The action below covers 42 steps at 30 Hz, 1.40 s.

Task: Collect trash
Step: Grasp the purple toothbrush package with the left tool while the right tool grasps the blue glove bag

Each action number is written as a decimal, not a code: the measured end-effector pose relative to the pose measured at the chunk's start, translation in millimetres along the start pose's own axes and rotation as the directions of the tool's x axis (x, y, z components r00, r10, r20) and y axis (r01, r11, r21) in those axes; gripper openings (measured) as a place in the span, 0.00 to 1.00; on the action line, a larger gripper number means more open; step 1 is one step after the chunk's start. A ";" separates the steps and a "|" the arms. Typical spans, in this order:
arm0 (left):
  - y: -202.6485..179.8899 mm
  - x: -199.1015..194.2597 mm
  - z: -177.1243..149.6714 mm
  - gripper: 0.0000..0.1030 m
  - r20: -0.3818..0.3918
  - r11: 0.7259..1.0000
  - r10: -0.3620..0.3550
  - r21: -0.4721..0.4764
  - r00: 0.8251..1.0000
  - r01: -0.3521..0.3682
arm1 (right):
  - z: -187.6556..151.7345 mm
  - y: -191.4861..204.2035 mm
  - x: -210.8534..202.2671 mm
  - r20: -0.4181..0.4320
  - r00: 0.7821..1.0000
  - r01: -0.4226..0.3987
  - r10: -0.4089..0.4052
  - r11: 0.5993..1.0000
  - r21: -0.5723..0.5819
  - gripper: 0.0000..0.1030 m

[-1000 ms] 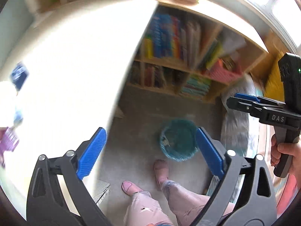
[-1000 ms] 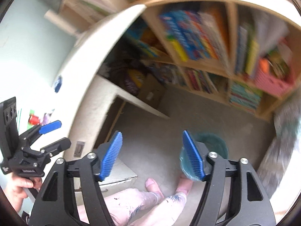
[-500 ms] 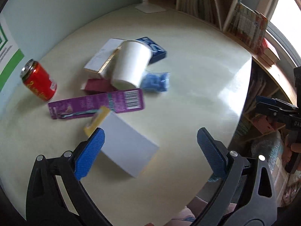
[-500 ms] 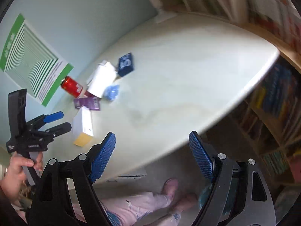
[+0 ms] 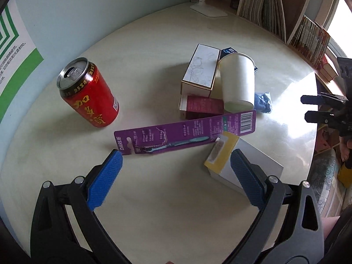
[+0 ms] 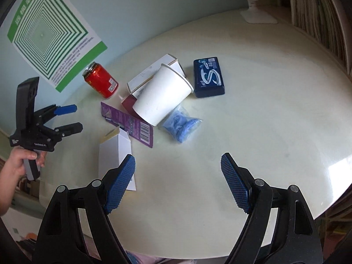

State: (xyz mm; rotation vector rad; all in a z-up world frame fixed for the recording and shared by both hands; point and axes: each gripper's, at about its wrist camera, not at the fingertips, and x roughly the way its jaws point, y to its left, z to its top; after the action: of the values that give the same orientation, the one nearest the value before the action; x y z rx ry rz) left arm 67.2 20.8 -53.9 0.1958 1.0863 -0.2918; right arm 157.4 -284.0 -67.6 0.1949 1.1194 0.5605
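Left claw (image 5: 175, 177) wide open, empty, right claw (image 6: 177, 181) likewise, paper cup (image 5: 238, 85) tipped over, inside unseen

Can (image 5: 88, 93) upright at left of bench (image 5: 154, 209), cup (image 5: 237, 83) on its side mid-bench, leaning on two boxes (image 5: 200, 68) to its left, toothbrush pack (image 5: 184, 135) in front w/ one end on open carton (image 5: 246, 167), gum pack (image 6: 208, 77) behind cup, small bag (image 6: 181, 126) to its right, lamp base (image 5: 209, 11) at far edge by bookshelf (image 5: 268, 11).

Both claws, left claw (image 5: 173, 176) and right claw (image 6: 176, 181), agape
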 end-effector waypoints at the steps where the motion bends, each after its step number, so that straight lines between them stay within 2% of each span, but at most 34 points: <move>1: 2.8 3.6 2.3 0.93 0.000 1.000 -0.017 0.024 1.000 0.017 | 3.9 1.2 4.8 -0.009 1.000 0.005 -0.005 1.000 -0.007 0.78; 4: 6.3 15.2 9.8 0.93 -0.017 0.993 -0.038 0.115 0.999 0.040 | 13.4 4.5 17.1 -0.033 0.999 0.016 -0.016 1.000 -0.019 0.78; 7: 6.6 27.2 18.1 0.93 -0.035 0.974 -0.040 0.223 0.999 0.046 | 20.7 5.8 26.4 -0.048 0.998 0.025 -0.026 0.999 -0.023 0.78; 9: 7.6 37.3 23.3 0.93 -0.059 0.959 -0.069 0.271 0.996 0.082 | 25.4 5.9 33.5 -0.060 0.998 0.029 -0.030 0.999 -0.019 0.78; 15: 15.8 64.3 33.5 0.93 -0.107 0.934 -0.119 0.325 0.987 0.147 | 36.2 7.6 55.0 -0.091 0.994 0.053 -0.056 0.998 -0.032 0.78; 20: 20.4 84.6 37.3 0.93 -0.152 0.915 -0.201 0.324 0.968 0.241 | 41.0 8.2 68.3 -0.100 0.989 0.098 -0.105 0.993 -0.072 0.78; 23: 19.7 94.5 34.8 0.92 -0.176 0.902 -0.215 0.342 0.961 0.264 | 43.6 7.9 73.9 -0.104 0.988 0.108 -0.117 0.990 -0.086 0.77; 26: 23.3 101.1 29.5 0.83 -0.209 0.895 -0.233 0.336 0.950 0.294 | 44.0 7.6 79.0 -0.118 0.984 0.122 -0.134 0.987 -0.104 0.66; 28: 22.1 98.5 26.9 0.79 -0.192 0.887 -0.241 0.355 0.951 0.296 | 43.7 10.9 79.8 -0.116 0.984 0.121 -0.135 0.986 -0.114 0.64; 29: 22.2 98.2 25.9 0.77 -0.191 0.886 -0.238 0.358 0.952 0.293 | 42.8 12.2 79.7 -0.116 0.984 0.121 -0.135 0.985 -0.119 0.60; 32: 22.6 93.6 23.9 0.58 -0.176 0.889 -0.231 0.361 0.957 0.281 | 38.6 17.0 78.6 -0.116 0.983 0.128 -0.144 0.983 -0.134 0.51; 34: 23.7 90.9 21.4 0.46 -0.184 0.892 -0.254 0.336 0.950 0.303 | 35.3 18.6 76.6 -0.115 0.983 0.125 -0.140 0.983 -0.133 0.46; 39: 29.4 87.4 12.3 0.33 -0.172 0.897 -0.289 0.295 0.942 0.329 | 28.6 15.9 66.4 -0.106 0.986 0.120 -0.132 0.986 -0.114 0.36; 42: 34.2 81.0 8.9 0.22 -0.150 0.909 -0.280 0.277 0.948 0.312 | 25.6 12.8 59.0 -0.098 0.988 0.110 -0.119 0.990 -0.090 0.30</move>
State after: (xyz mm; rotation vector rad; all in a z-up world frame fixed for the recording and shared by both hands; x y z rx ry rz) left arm 121.0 39.4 -121.5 0.3184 1.1761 -0.7285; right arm 194.6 -239.5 -98.0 0.0279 1.1966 0.5187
